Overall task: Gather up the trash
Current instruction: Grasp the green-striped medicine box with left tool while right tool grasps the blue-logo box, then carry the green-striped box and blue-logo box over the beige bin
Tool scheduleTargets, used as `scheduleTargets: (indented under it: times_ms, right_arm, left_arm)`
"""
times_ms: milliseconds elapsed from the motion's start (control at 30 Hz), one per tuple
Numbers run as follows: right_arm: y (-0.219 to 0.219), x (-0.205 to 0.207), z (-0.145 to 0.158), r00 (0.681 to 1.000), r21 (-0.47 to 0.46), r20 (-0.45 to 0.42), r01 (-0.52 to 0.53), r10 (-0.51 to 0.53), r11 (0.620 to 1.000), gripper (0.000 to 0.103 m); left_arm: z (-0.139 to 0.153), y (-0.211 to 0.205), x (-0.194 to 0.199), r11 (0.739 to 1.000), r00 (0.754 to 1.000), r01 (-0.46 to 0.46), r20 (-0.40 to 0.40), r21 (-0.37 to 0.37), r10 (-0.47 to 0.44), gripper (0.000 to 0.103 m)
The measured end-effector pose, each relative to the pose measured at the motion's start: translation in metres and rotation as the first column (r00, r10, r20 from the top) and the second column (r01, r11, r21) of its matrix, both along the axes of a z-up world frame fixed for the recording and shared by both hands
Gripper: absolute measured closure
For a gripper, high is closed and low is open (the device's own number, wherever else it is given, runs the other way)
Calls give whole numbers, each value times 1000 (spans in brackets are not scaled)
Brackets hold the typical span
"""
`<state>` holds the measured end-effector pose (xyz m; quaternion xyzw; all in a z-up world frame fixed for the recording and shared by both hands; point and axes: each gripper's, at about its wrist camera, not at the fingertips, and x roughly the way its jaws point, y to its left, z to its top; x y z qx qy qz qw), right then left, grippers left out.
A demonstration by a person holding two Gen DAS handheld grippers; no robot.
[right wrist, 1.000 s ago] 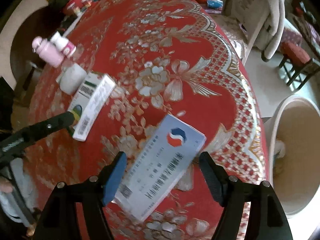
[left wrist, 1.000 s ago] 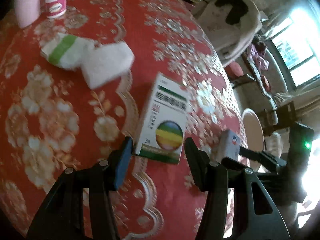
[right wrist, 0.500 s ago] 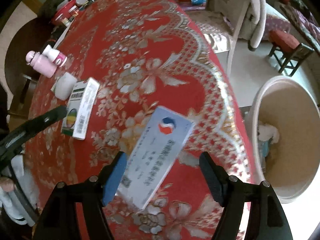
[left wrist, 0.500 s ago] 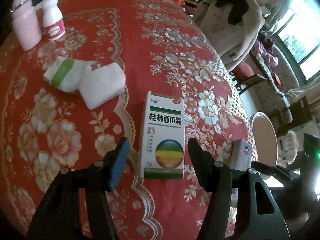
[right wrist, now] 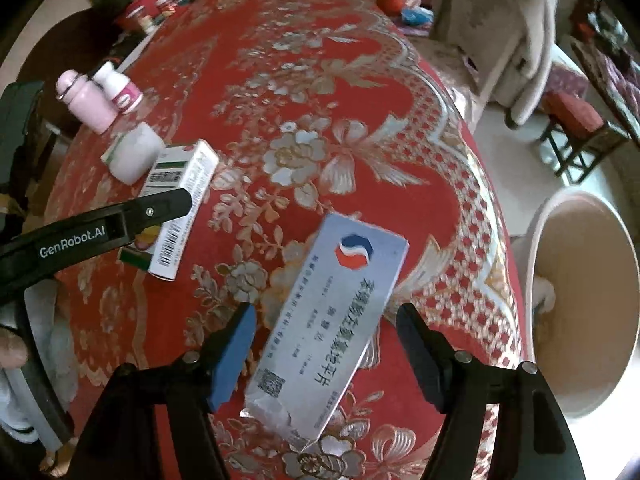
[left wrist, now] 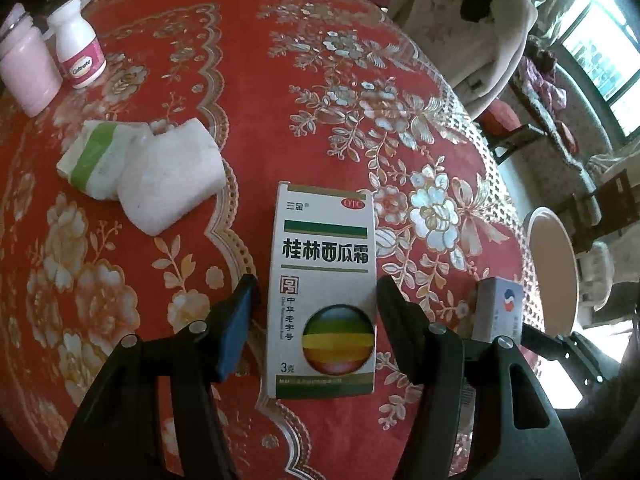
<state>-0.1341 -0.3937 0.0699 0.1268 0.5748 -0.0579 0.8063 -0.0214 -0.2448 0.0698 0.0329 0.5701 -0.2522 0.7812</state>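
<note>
A white medicine box [left wrist: 324, 292] with a green stripe and a rainbow disc lies flat on the red flowered tablecloth [left wrist: 280, 80]. My left gripper [left wrist: 316, 282] straddles it, open, with a gap at the left pad [left wrist: 238, 324]. In the right wrist view a silver box [right wrist: 336, 320] with a red-and-blue logo sits near the table's edge. My right gripper [right wrist: 325, 316] is around it, jaws closing, pads clear of its sides. The silver box [left wrist: 500, 312] and the white box [right wrist: 184, 184] each show in the other view too.
A white tissue wad [left wrist: 168, 176] and a green-striped packet [left wrist: 92, 156] lie beyond the white box, with a white bottle [left wrist: 78, 48] and a pink bottle [left wrist: 26, 72] behind. A round cream bin [right wrist: 536, 280] stands on the floor past the table edge. A draped chair [left wrist: 460, 20] stands behind.
The left gripper has moved so the white box sits squarely between its fingers, which stand wider apart. The right view has shifted, showing more of the bin; the silver box stays between its fingers.
</note>
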Motion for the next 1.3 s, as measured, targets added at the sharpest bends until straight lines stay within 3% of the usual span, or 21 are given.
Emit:
scheduleTargets:
  times_ms: [67,100,133,200,333,467,867,1300]
  right_arm:
    - [2,-2,1,1000,-9,9,18,-18,1000,33]
    - [2,-3,1,1000,-12,16,25,-25,1000,37]
    - [3,-3,2,999,-20,24,29,-29,999,49]
    - [3,-4,2,999,-24,36,21,-20,999,50]
    - [-5,-5,4,999,7,45,23,-23,1000,53]
    - [-15,-7,13,997,47,70,22,-26,999,54]
    - [-52,-24,47,989,49,143,25,-32,998,54]
    - [-118,-68,65,974,41,174,137,-142,990,54]
  left_arm:
    - [-1,-1,-1,1000,1000,-2,8,10,2,44]
    - [-1,-2,-2,1000,1000,-2,16,15,2,44]
    - [-1,-3,-3,1000,1000,-1,19,22,1,44]
    - [-1,-4,-6,1000,1000,0,31,27,-1,53]
    - [6,-6,-13,1000,998,6,63,23,-7,53]
    - [18,-8,-21,1000,996,-1,90,8,0,53]
    - [52,-39,-51,999,990,22,143,-38,-17,53]
    - [70,-104,-90,988,980,137,157,-67,-126,53]
